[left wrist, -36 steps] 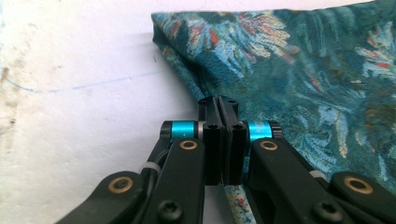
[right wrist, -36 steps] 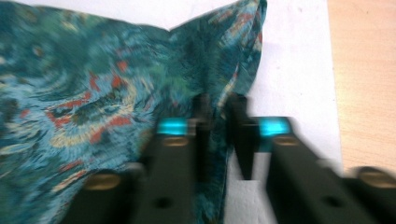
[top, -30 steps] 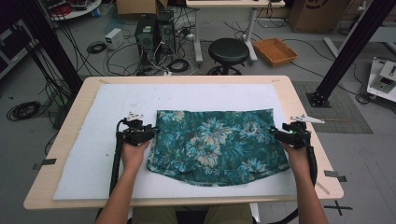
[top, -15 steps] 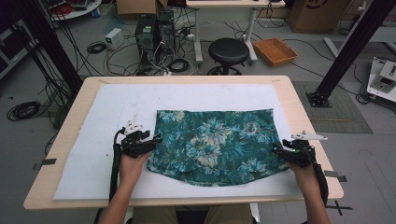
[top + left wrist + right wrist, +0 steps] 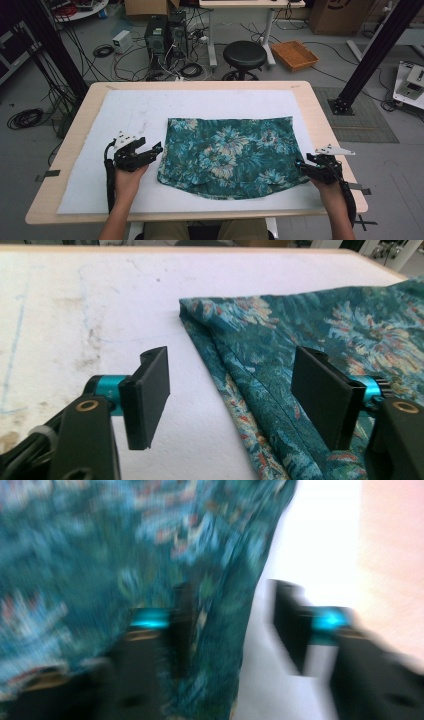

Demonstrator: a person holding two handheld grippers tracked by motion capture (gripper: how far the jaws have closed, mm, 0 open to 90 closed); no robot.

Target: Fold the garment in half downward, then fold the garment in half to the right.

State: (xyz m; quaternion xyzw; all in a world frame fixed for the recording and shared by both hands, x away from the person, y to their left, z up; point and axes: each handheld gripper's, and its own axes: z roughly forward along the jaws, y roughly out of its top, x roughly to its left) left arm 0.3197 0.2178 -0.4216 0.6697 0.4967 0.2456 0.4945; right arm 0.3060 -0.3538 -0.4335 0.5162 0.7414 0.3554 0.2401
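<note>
Teal floral woven cloth (image 5: 231,155), folded rectangle, flat on white felt mat (image 5: 125,115). Left gripper (image 5: 159,148) jaws just opened, spread astride cloth edge; right gripper (image 5: 299,165) spread over cloth edge, blurred.

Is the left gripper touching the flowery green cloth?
Apart. In the left gripper view the left gripper stands open, and the cloth edge lies untouched between its pads.

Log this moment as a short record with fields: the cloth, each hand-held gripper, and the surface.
cloth: teal floral cloth, folded, lying flat on the mat
left hand-held gripper: jaws have just been opening, apart, straddling the cloth's side edge, pads not pressing it
right hand-held gripper: at the cloth's near right corner; jaws apart, cloth edge between them, view blurred
surface: white mat on a wooden table
</note>
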